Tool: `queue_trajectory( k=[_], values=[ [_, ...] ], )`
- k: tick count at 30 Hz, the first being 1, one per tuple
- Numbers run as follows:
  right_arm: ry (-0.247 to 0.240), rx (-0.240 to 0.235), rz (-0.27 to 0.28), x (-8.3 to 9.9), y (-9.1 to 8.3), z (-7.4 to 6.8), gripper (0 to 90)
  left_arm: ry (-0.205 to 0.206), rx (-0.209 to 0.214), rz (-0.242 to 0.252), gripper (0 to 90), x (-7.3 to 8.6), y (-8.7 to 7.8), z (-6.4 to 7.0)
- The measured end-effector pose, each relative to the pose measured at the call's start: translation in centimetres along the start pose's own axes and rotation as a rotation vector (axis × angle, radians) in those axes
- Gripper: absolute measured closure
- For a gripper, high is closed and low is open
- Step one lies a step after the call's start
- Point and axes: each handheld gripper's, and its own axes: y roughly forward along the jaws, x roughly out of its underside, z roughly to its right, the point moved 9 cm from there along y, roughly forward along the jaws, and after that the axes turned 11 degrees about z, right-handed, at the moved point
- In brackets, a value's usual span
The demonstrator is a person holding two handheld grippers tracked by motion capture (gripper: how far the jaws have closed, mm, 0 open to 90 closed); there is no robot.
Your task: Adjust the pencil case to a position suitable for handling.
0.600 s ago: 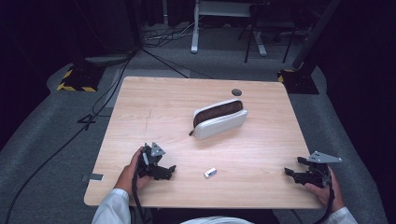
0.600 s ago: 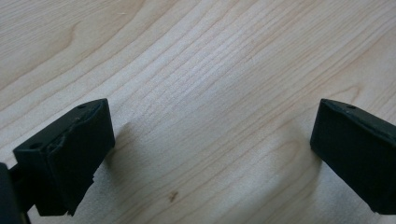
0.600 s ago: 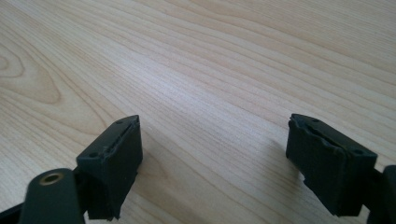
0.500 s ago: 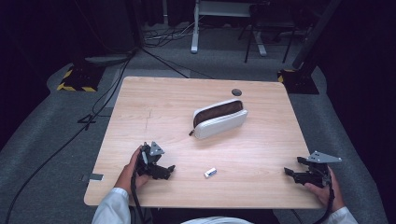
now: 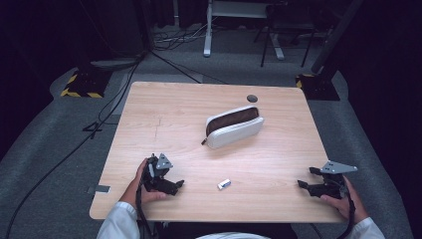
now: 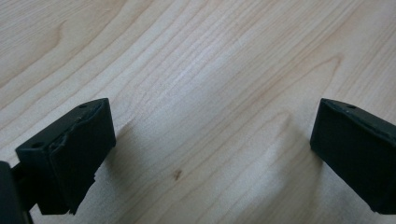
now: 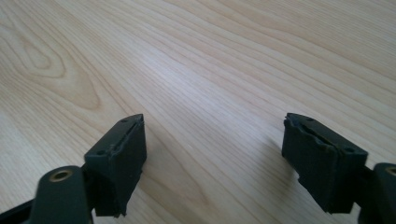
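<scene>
A white pencil case with a dark brown open inside lies near the middle of the wooden table. A small white object lies near the front edge, between the two hands. My left gripper rests at the front left, open, jaws pointing right toward the small object. My right gripper rests at the front right, open, jaws pointing left. In the left gripper view the left gripper has only bare wood between its jaws. The right gripper likewise stands wide apart over bare wood.
A small dark round disc sits at the table's far edge behind the pencil case. Cables run across the grey floor to the left. A desk frame and stands are behind the table.
</scene>
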Motion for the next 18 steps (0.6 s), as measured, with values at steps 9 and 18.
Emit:
queue_trajectory(
  k=[9,18],
  values=[
    [-0.128,-0.191,-0.033,-2.2,3.3,-5.4,21.9,0.001,-0.003,-0.001,0.6,0.0,0.0,0.0],
    [-0.224,-0.345,-0.007,-5.2,8.2,-14.2,22.0,-0.007,-0.014,0.004,0.6,0.0,0.0,0.1]
  ],
)
